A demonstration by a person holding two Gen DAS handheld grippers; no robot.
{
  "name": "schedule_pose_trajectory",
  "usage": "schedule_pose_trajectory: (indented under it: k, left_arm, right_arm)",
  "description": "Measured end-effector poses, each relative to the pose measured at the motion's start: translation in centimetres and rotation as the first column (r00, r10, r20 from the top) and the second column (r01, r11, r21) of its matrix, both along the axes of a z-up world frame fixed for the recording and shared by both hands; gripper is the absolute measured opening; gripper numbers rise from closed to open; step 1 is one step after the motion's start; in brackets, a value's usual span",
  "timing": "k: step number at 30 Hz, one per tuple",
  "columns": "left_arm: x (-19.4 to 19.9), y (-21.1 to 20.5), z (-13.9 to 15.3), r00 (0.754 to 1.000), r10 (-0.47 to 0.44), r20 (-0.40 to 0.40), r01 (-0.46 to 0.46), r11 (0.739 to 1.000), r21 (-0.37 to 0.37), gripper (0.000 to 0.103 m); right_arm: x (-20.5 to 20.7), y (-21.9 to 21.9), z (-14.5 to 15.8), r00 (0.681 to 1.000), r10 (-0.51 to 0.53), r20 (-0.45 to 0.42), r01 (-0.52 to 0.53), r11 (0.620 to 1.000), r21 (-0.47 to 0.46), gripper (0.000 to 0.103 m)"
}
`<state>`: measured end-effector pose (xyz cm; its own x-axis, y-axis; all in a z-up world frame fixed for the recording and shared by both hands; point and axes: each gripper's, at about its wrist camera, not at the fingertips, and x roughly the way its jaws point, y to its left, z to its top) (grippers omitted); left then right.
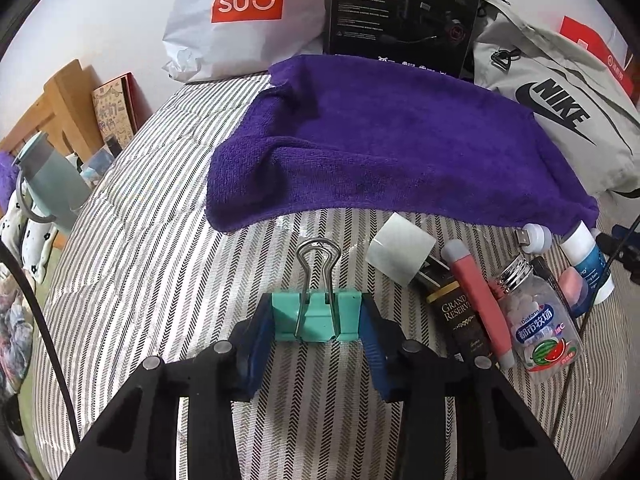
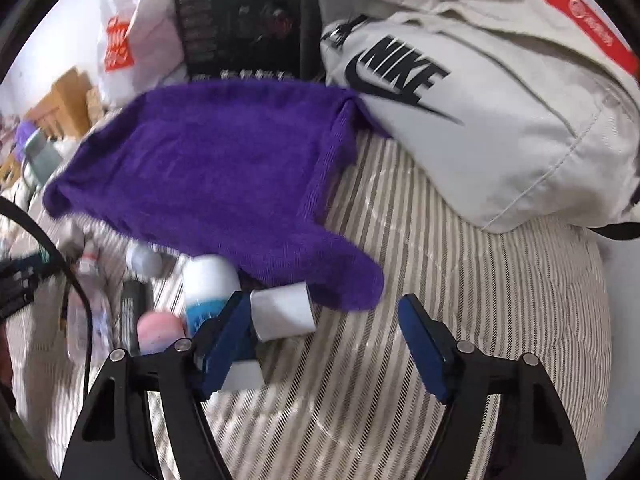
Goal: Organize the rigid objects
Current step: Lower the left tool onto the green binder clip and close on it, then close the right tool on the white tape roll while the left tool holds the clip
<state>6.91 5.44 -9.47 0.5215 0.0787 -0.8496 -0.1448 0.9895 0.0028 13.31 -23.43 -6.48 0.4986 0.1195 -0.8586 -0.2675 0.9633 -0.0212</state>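
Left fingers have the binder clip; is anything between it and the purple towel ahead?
Nothing visible: only bare striped bedding lies between the binder clip and the purple towel. The clutter, tape roll included, sits off right.

Teal binder clip (image 1: 316, 316), gripper-held (image 1: 316, 320), handle up

At twelve o'clock I've got a white Miniso bag (image 1: 236, 16) against the wall, a black product box (image 1: 404, 12) just to its right. At two o'clock, a grey Nike bag (image 1: 560, 112) slumps on the striped bedcover (image 1: 140, 248). Over at nine o'clock I see a pale teal bottle (image 1: 52, 184), with a wooden headboard (image 1: 60, 100) behind it at ten.
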Motion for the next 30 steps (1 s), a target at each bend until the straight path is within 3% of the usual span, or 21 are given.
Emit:
schedule_pose_trajectory:
  k: [6,11,13,15,23,30]
  left_arm:
    - [0.2,0.0,0.0,1.0,-0.006,-0.008,0.006,1.0,-0.002,0.04]
    - [0.1,0.0,0.0,1.0,-0.015,-0.007,0.015,1.0,0.002,0.04]
    - [0.2,0.1,0.0,1.0,-0.017,-0.009,0.017,1.0,0.002,0.04]
    - [0.1,0.0,0.0,1.0,-0.019,-0.006,0.019,1.0,0.003,0.04]
    - [-0.1,0.1,0.0,0.999,-0.046,0.009,0.046,0.999,-0.002,0.039]
    - [-0.4,0.4,0.0,0.997,-0.068,0.027,0.068,0.998,-0.012,0.039]
  right_arm:
    - [0.3,0.9,-0.6,0.999,0.051,-0.012,-0.051,0.999,0.019,0.074]
    - [0.5,2.3,-1.1,0.996,0.091,-0.011,-0.091,0.996,0.001,0.067]
    - [0.5,2.5,-1.2,0.994,0.104,-0.019,-0.103,0.995,0.004,0.062]
    - [0.5,2.5,-1.5,0.994,0.106,-0.035,-0.106,0.994,0.011,0.048]
    - [-0.3,2.3,-2.1,0.996,0.079,-0.044,-0.077,0.996,0.037,0.029]
    - [-1.6,1.4,-2.1,0.998,0.04,-0.053,-0.038,0.998,0.042,0.029]
